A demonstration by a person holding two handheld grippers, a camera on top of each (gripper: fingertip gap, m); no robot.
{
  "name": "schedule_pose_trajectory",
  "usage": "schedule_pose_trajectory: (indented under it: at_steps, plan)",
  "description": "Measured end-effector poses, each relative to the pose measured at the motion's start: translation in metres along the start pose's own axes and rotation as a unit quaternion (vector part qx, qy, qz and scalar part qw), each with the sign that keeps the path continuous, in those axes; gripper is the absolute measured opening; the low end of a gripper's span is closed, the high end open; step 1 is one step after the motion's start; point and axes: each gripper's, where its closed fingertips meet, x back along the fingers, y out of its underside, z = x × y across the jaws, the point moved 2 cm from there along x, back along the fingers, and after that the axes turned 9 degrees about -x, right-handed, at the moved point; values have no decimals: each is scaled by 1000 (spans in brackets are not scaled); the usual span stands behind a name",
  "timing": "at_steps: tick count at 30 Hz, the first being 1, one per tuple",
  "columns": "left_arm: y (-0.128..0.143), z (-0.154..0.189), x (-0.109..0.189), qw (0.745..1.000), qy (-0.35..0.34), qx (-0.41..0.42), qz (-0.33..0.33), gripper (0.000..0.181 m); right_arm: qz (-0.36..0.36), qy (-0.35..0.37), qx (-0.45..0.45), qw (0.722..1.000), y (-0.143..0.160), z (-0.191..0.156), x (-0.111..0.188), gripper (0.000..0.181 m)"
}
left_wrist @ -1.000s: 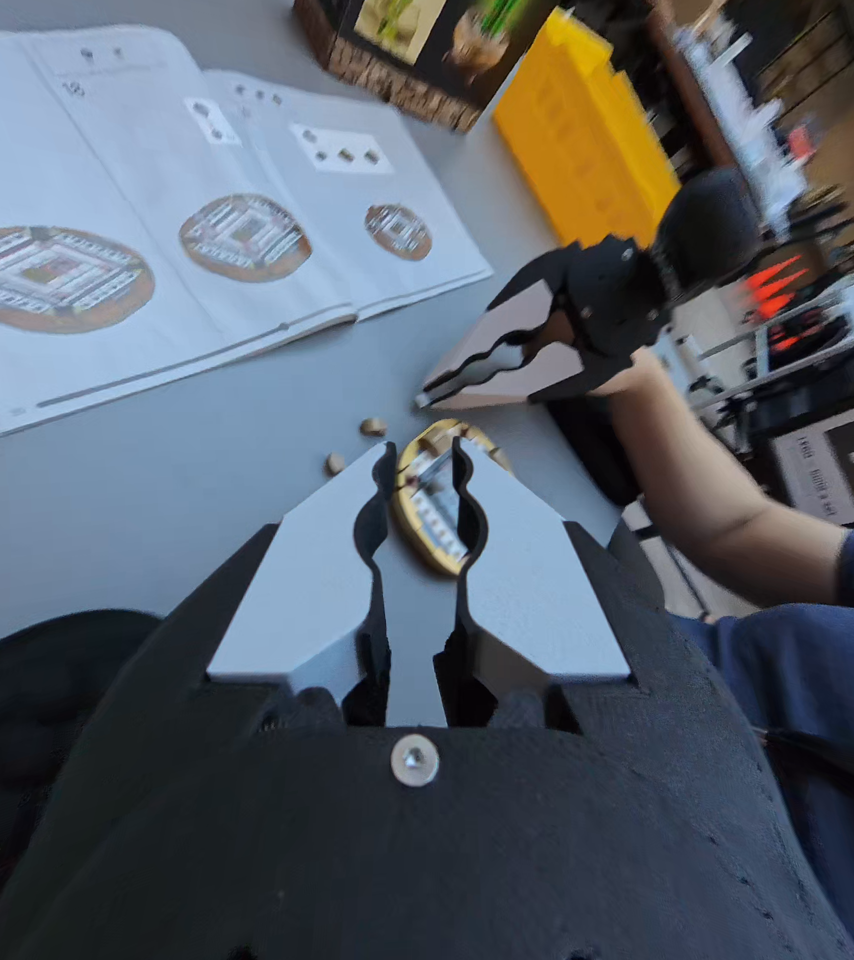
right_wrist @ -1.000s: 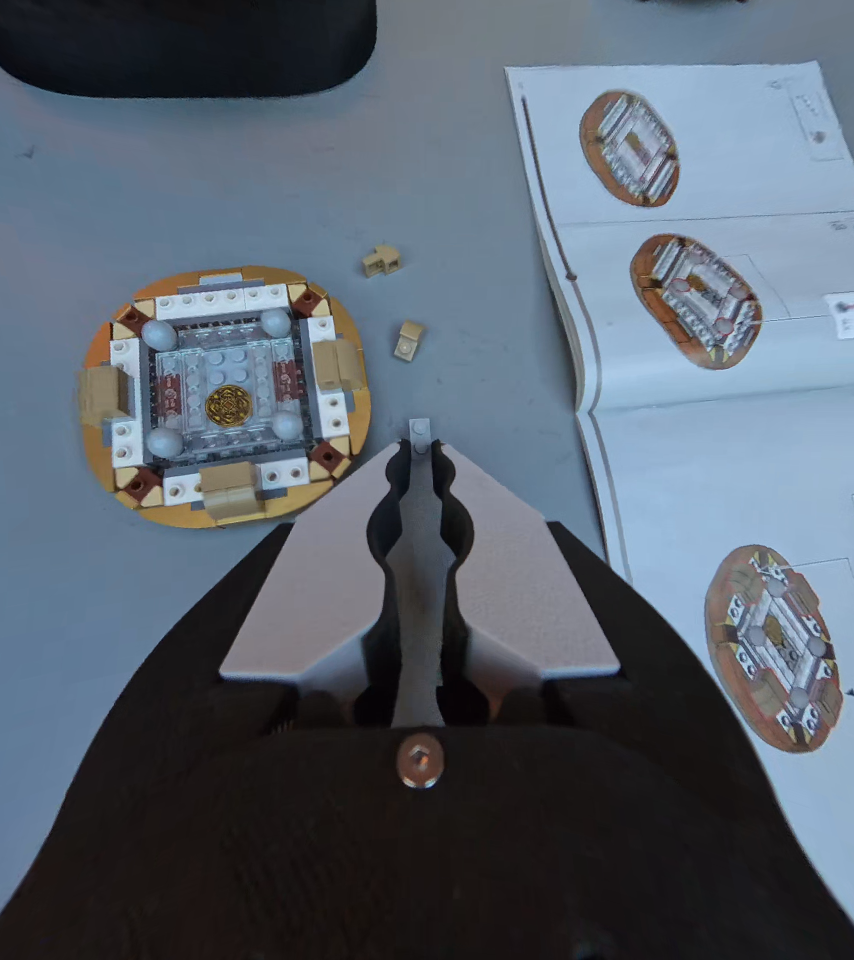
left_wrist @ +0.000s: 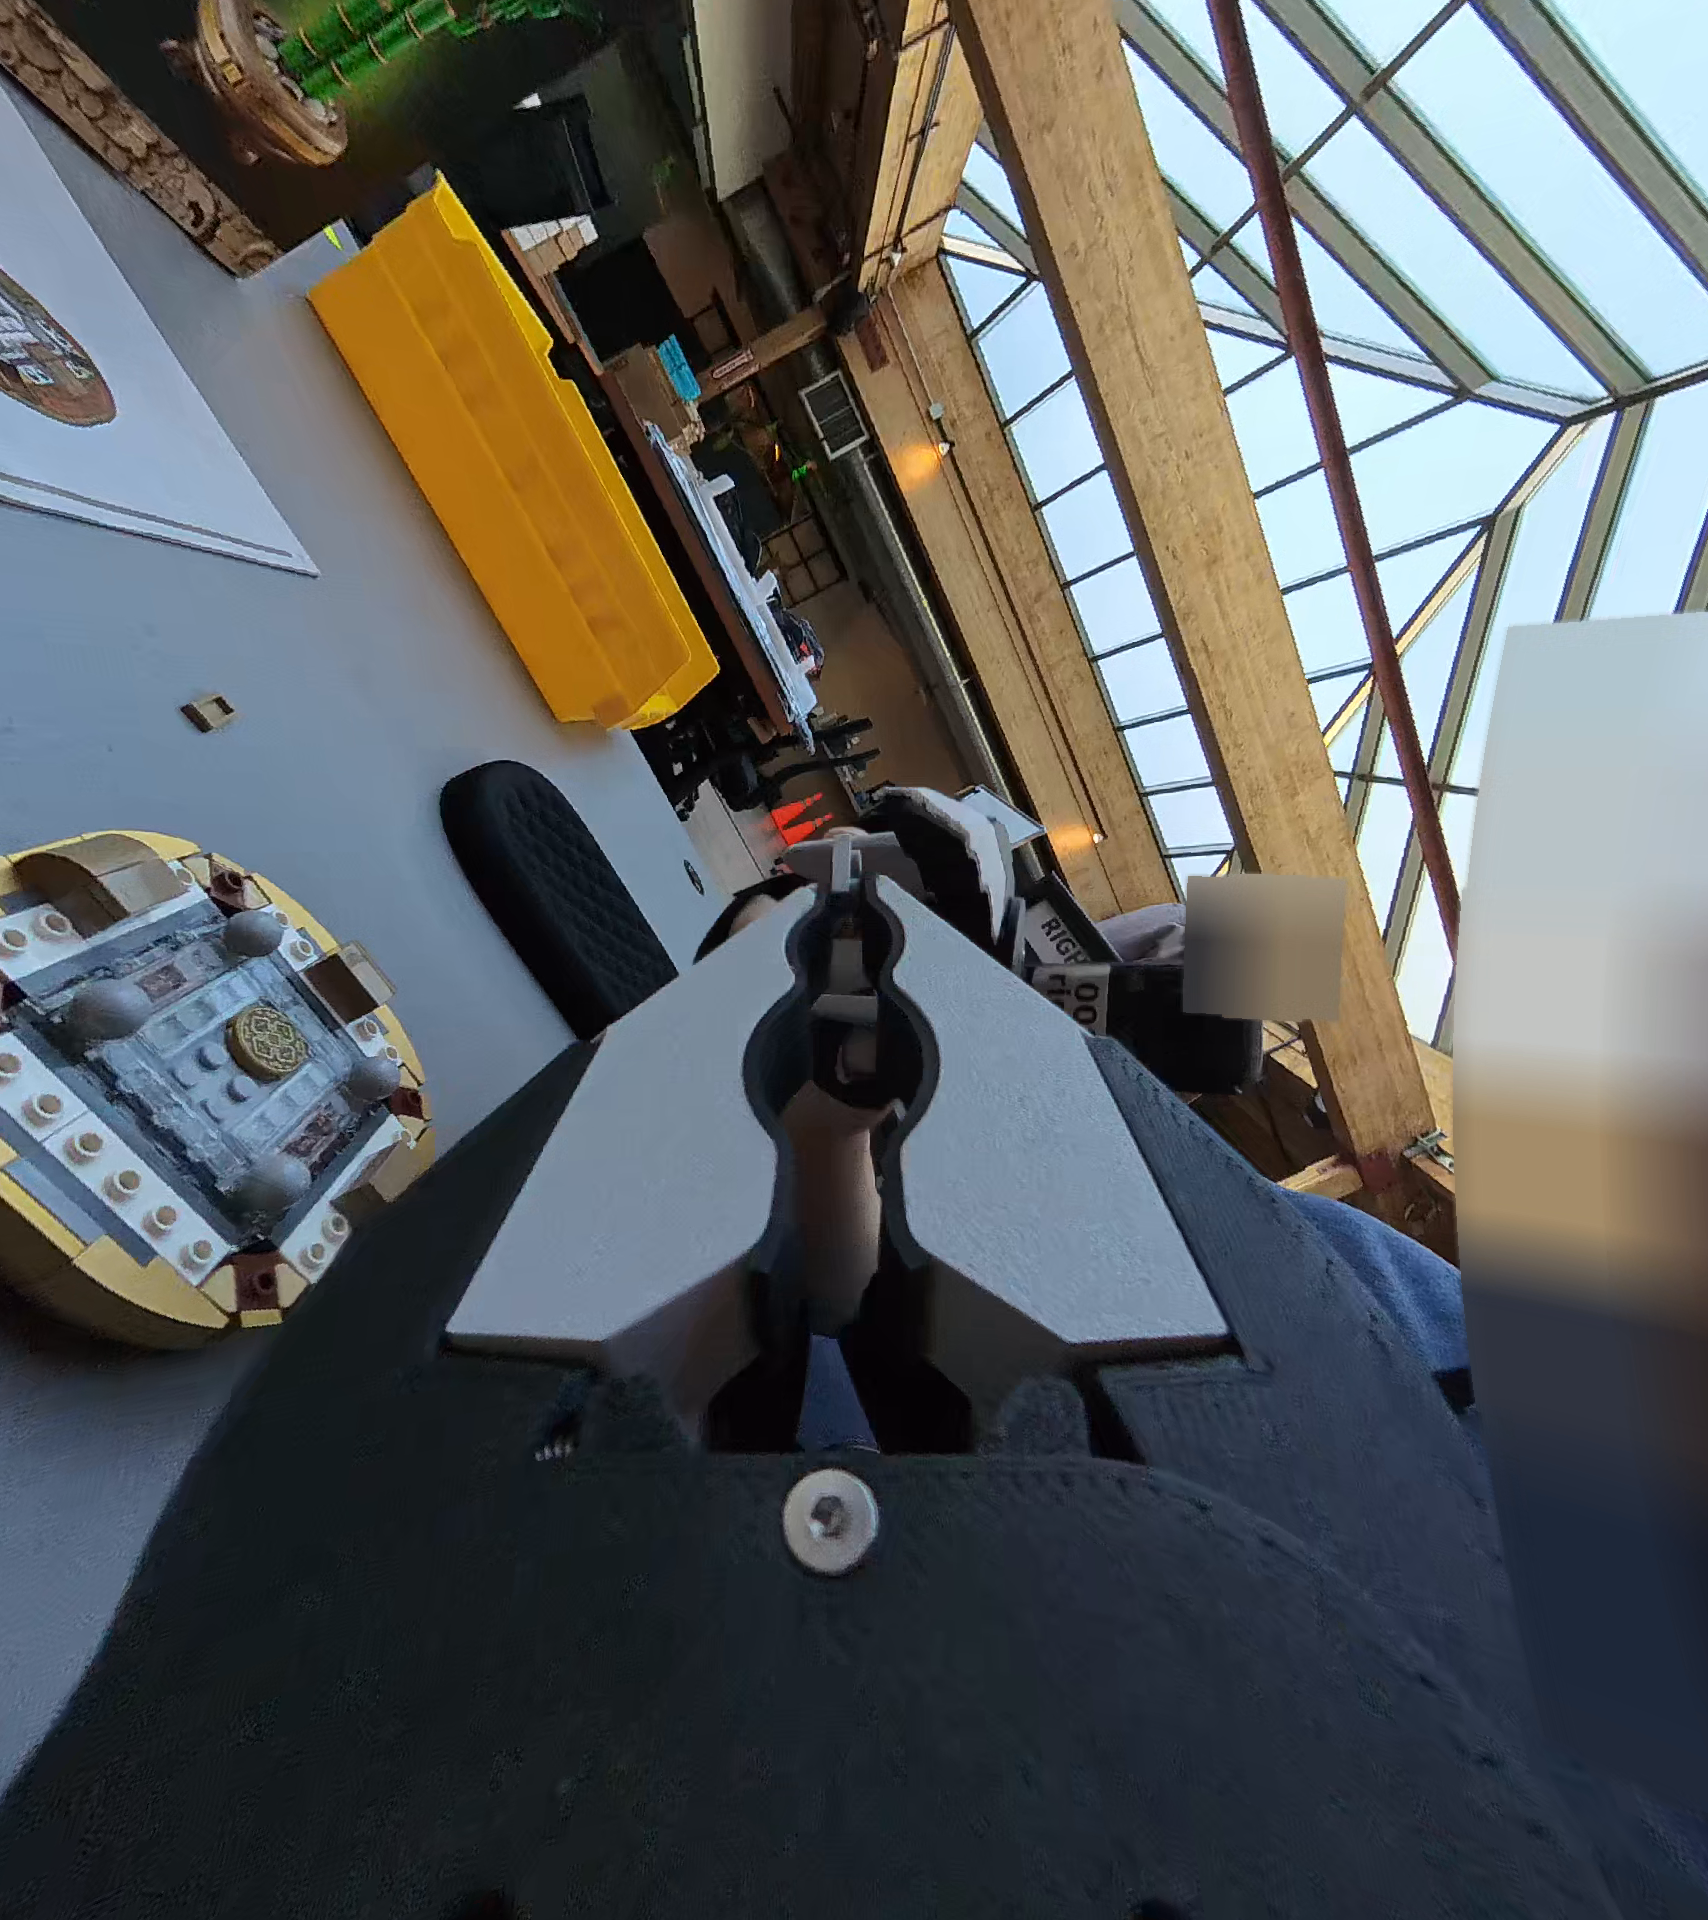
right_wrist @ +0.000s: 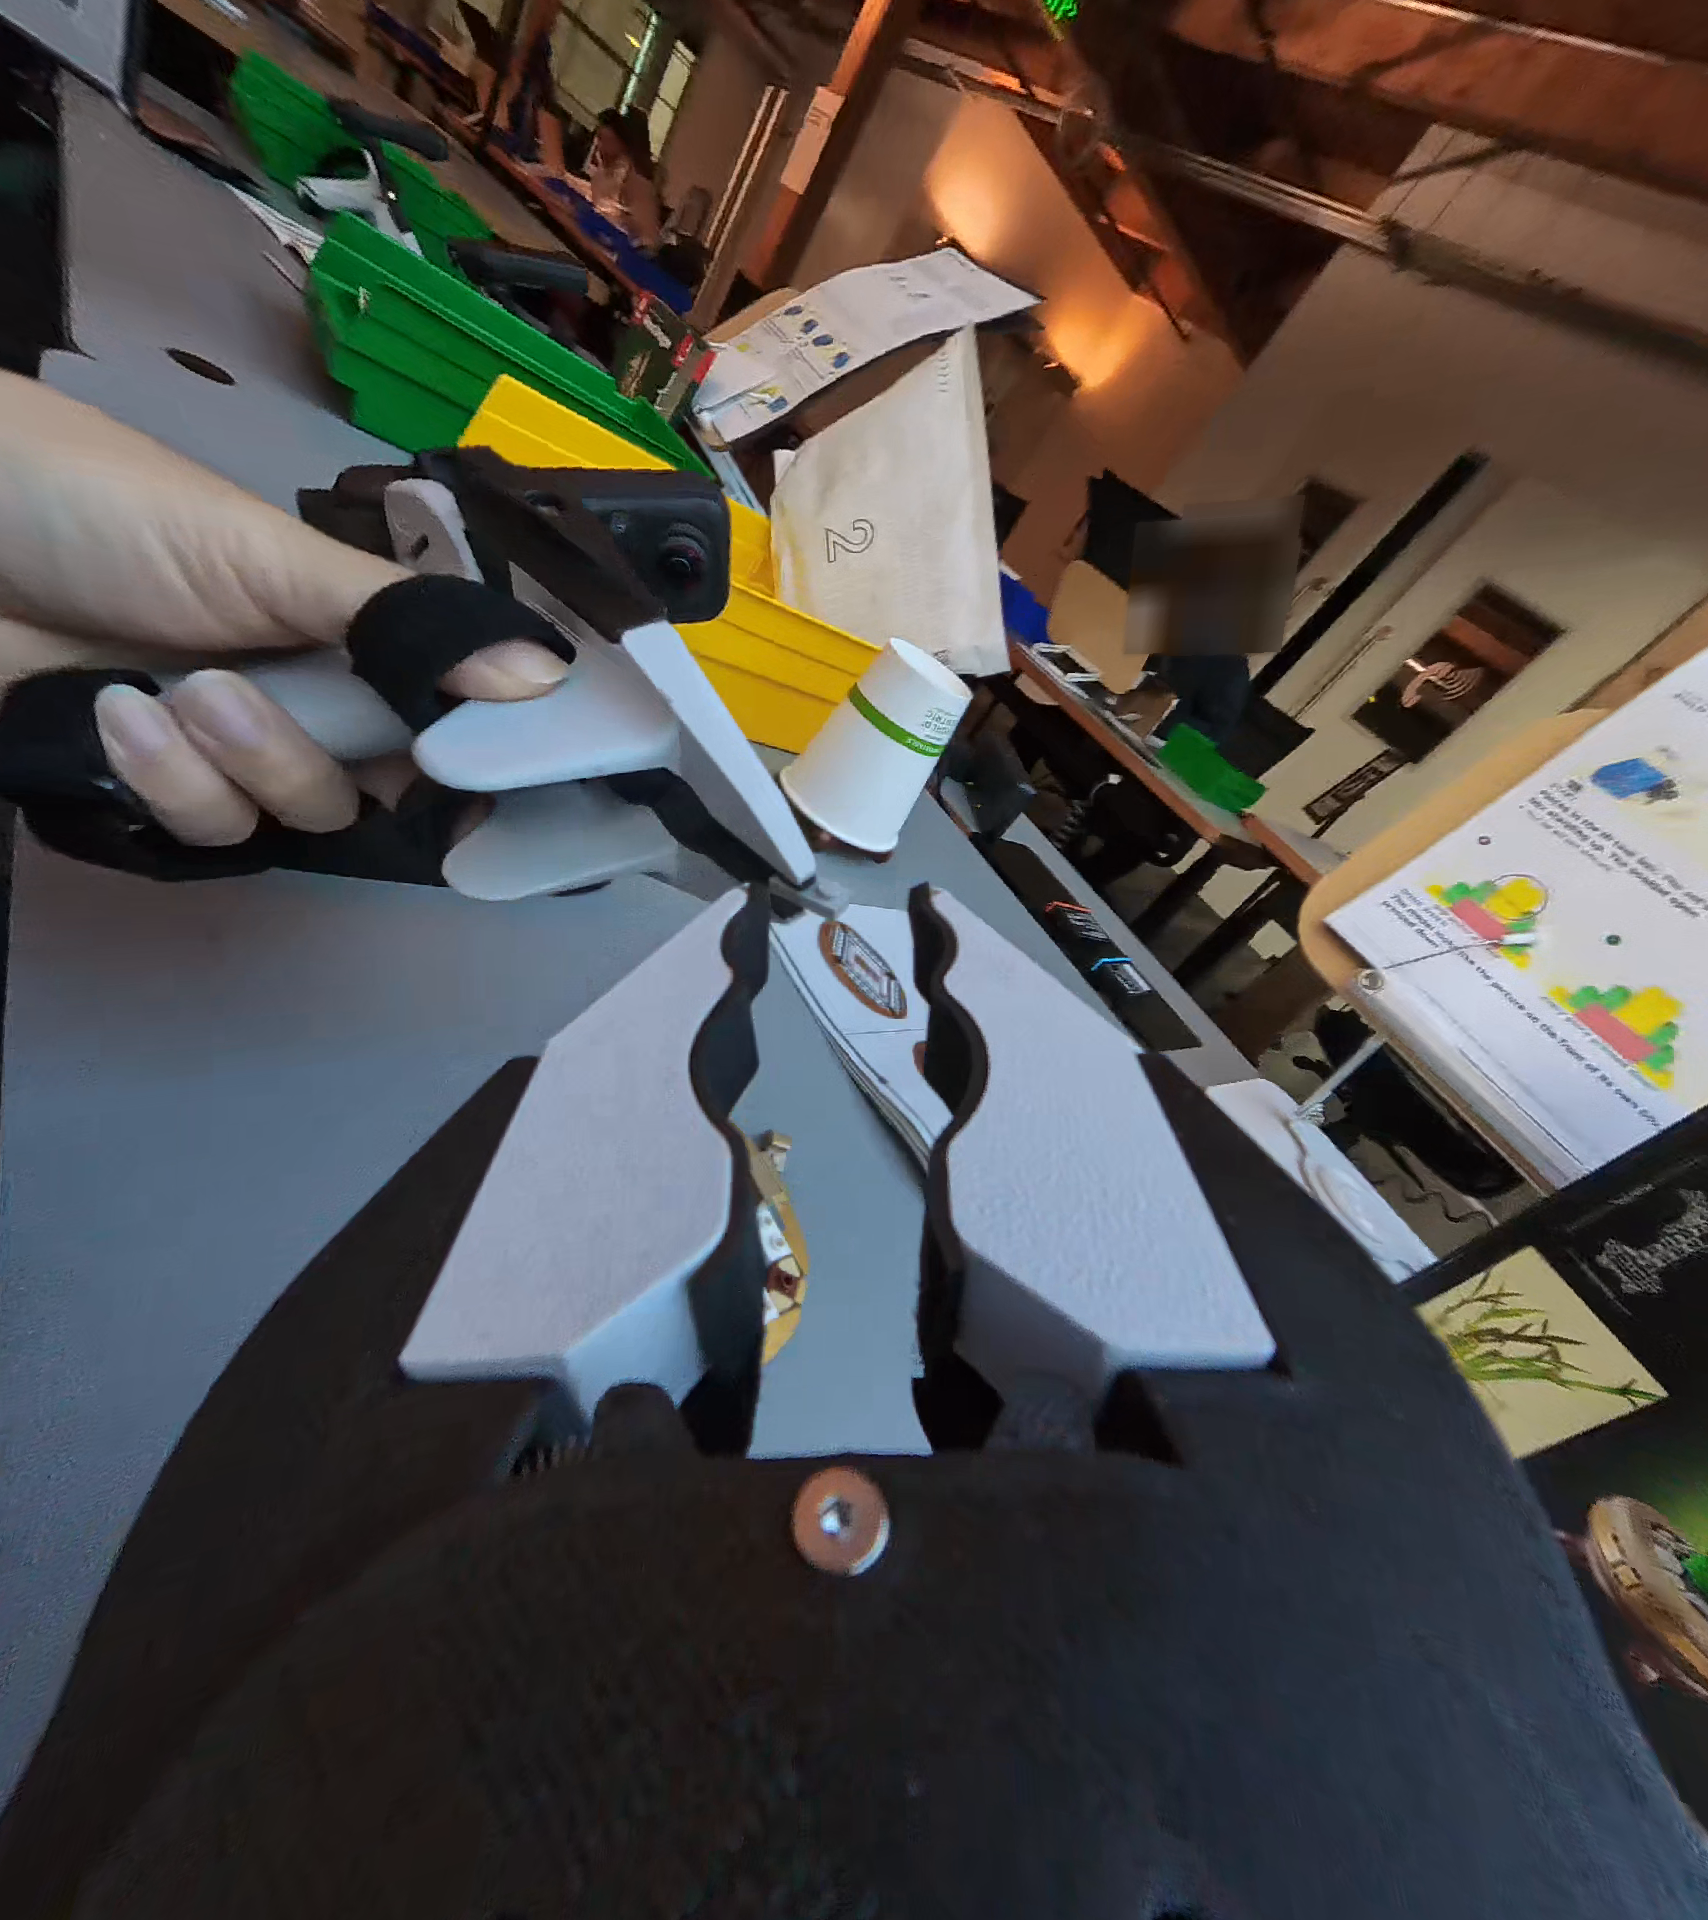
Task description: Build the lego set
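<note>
The left gripper (left_wrist: pixel 845 904) is clenched on a small grey piece (left_wrist: pixel 843 871), lifted off the desk (left_wrist: pixel 154 644). The right gripper (right_wrist: pixel 834 914) is released, its fingers spread, the piece just at its left fingertip. Below, the round lego base (left_wrist: pixel 143 1081) lies flat near the desk's edge, left of the left gripper. Farther along the desk sits a tan brick (left_wrist: pixel 208 712), then a yellow bin (left_wrist: pixel 507 468).

Yellow bin (left_wrist: pixel 507 457) and black pad (left_wrist: pixel 559 894) on grey table (left_wrist: pixel 102 644); tilted white paper cup (right_wrist: pixel 876 753), green bins (right_wrist: pixel 414 332).
</note>
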Motion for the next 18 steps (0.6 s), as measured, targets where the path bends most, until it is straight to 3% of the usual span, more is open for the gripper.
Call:
schedule_pose_trajectory:
  at_steps: [5, 12, 18]
  plan:
    - [3, 6, -6, 1000, 4, -3, 12, 3, -25, 22, -11, 999, 6, -9, -4, 26]
    - [9, 8, -10, 1000, -2, -10, 8, 3, -10, 17, -99, 995, 5, -7, -1, 21]
    - [19, 3, -14, 999, -14, -17, -40, 3, -32, -18, -94, 995, 12, -11, 5, 21]
